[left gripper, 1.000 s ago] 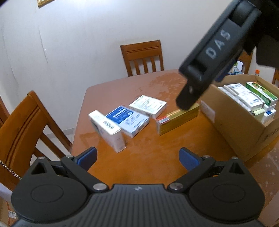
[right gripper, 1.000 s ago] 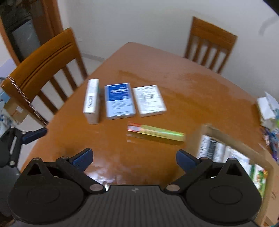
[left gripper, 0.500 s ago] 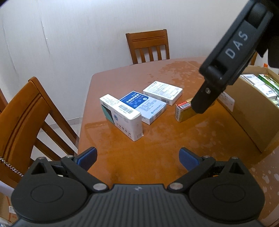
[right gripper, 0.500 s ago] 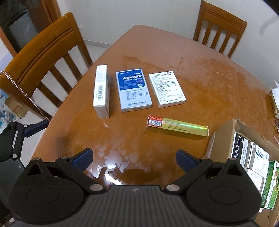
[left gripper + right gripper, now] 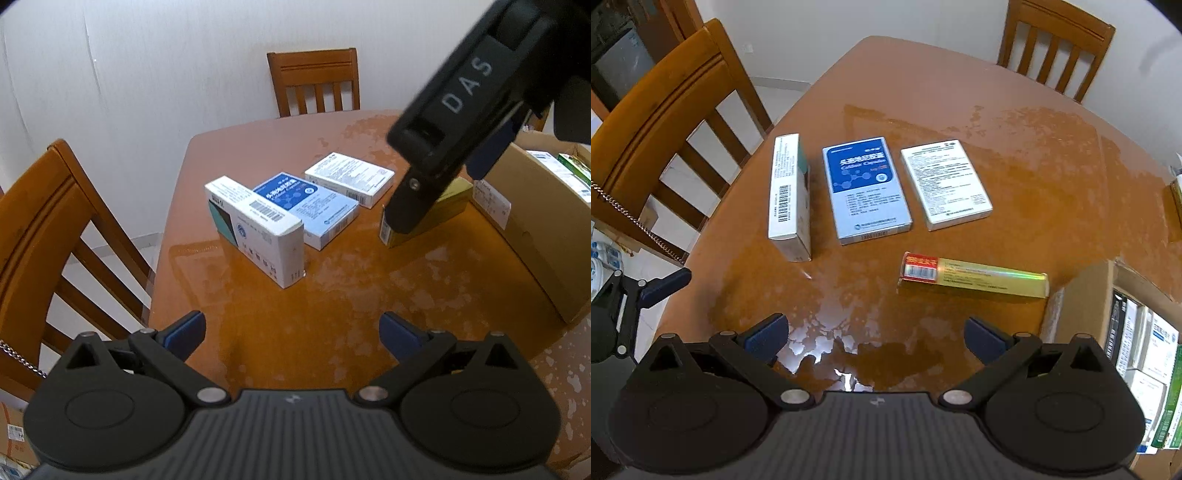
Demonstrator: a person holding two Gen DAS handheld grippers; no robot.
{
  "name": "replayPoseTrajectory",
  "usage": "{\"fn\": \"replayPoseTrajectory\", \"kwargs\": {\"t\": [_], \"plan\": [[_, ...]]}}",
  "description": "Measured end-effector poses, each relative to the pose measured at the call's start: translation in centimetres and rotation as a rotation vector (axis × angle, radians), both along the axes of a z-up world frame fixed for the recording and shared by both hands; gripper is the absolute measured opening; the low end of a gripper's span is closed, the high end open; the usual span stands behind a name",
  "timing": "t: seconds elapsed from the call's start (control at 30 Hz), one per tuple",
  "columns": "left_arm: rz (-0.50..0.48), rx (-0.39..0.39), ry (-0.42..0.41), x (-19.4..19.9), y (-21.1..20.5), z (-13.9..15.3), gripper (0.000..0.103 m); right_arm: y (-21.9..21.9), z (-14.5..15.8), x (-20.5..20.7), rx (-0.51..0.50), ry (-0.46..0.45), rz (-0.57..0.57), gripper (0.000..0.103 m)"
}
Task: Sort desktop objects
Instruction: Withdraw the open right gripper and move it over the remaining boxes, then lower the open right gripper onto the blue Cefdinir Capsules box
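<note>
Both tongs apart, empty: left gripper (image 5: 291,330), right gripper (image 5: 873,330). We judge the gold carton (image 5: 975,278), by the cardboard box (image 5: 1082,295), light and crushable; grip its long sides mid-length.

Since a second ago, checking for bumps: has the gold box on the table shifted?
Cannot tell. Both cameras moved. In the right wrist view the gold box lies between the blue box and the cardboard box, as before; any small shift is unreadable.
</note>
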State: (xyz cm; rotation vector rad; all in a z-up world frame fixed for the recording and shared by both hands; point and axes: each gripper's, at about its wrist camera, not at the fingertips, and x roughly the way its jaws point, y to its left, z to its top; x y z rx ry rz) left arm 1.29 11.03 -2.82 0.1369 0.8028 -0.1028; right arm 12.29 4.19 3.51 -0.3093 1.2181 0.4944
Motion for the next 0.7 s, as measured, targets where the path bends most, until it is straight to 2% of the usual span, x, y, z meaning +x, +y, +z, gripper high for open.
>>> {"fn": "replayPoseTrajectory", "kwargs": {"t": [0.27, 0.7], "plan": [[-0.032, 0.003, 0.014, 0.3, -0.6, -0.5, 0.100, 1.1, 0.0, 1.0, 0.028, -0.031, 0.022, 0.103], [-0.003, 0.010, 0.029, 0.9, 0.0, -1.3, 0.100, 2.9, -0.7, 4.3, 0.044, -0.063, 0.052, 0.103]]}}
